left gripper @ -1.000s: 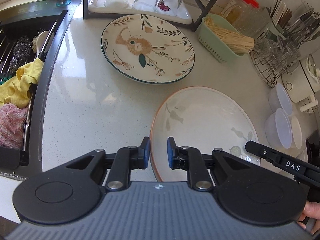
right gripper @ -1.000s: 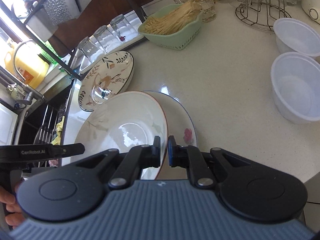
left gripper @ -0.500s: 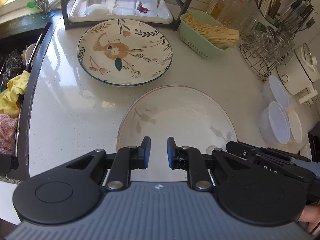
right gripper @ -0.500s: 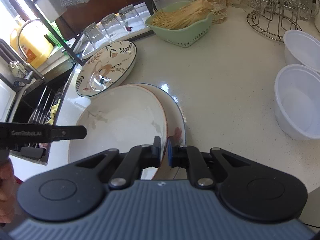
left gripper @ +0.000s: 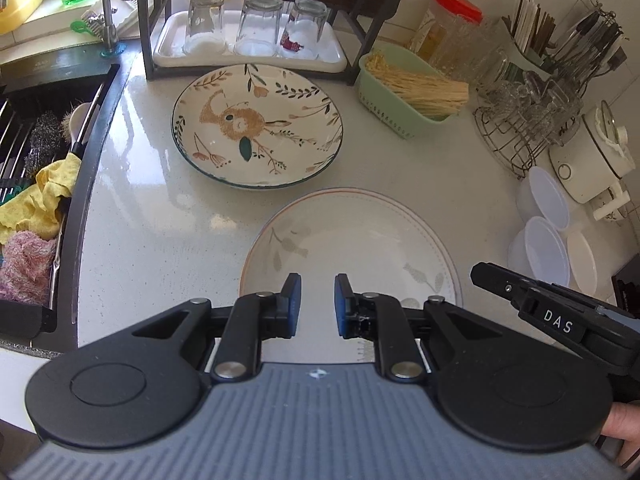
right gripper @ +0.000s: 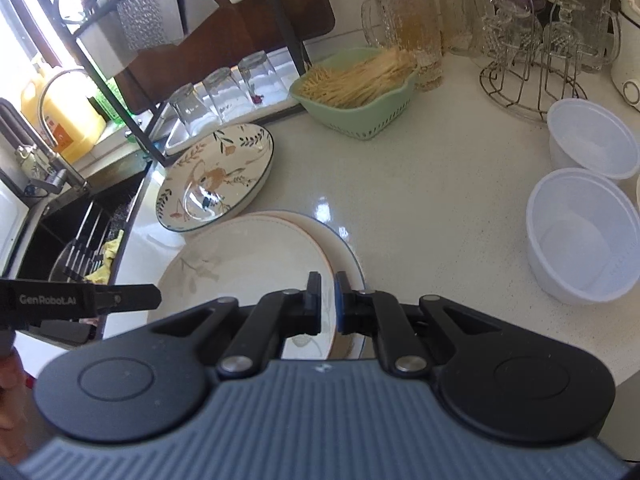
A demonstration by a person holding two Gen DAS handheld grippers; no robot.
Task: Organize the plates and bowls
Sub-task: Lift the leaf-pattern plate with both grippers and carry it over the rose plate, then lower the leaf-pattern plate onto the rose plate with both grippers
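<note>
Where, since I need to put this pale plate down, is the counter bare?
Bare counter lies between the sink edge and the rabbit plate, and another patch between the green basket, the white bowls and the pale plate. The back is crowded: glasses, basket, wire rack.

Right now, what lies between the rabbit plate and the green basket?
Nothing: bare countertop separates the rabbit plate from the green basket, clearest in the left wrist view.

Speckled white stone counter (left gripper: 160, 240) carries round rabbit-print ceramic plate (left gripper: 258, 126). Rel. to it: dark metal rack w/ white tray (left gripper: 248, 54) behind, green plastic basket (left gripper: 404, 92) right, white plastic bowls (right gripper: 582, 236) far right.
</note>
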